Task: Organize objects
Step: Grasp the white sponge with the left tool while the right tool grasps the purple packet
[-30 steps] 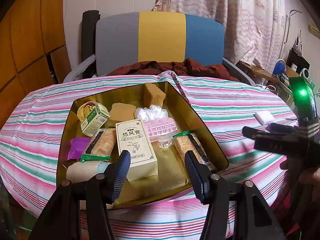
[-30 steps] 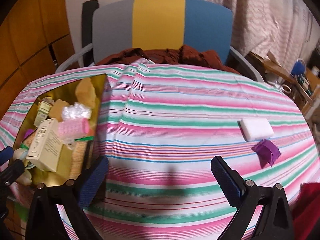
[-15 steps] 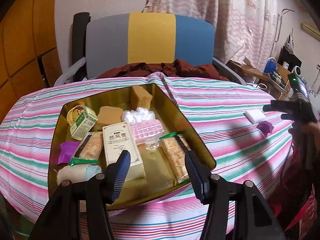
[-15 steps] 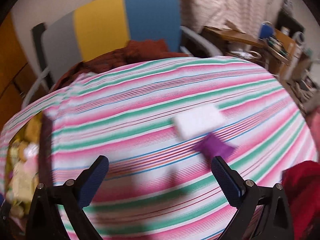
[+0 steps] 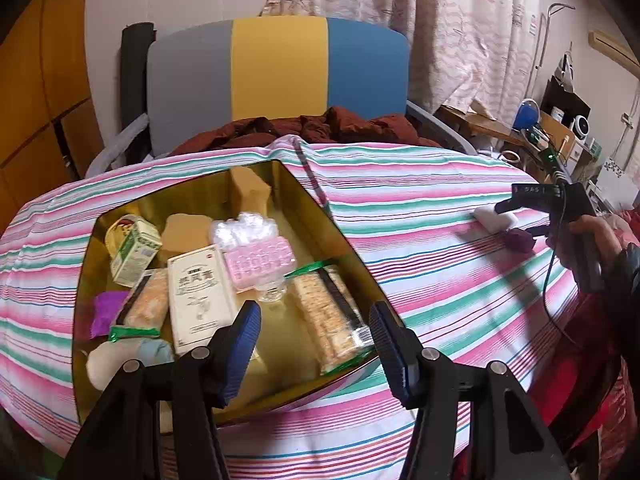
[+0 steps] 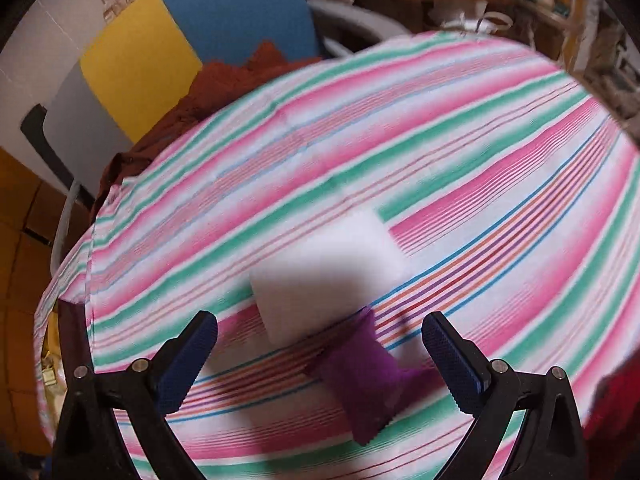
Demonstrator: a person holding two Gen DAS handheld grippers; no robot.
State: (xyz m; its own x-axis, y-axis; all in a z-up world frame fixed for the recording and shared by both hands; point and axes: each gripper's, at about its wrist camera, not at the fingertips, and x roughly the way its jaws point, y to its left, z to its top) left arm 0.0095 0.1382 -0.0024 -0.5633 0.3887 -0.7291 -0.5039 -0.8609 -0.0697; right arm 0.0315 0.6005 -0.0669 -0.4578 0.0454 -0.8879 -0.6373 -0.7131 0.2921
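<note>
Here, right gripper jaws wide apart, empty, straddling purple packet that touches white block on striped cloth. Left gripper half-open, empty, over gold tin, well apart from the block.

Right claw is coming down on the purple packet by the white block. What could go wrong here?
1. The purple packet touches the white block, so the open right claw may catch or push both.
2. The packet looks soft and may slip.
3. The gold tray is already crowded; a drop could land on other items.
</note>
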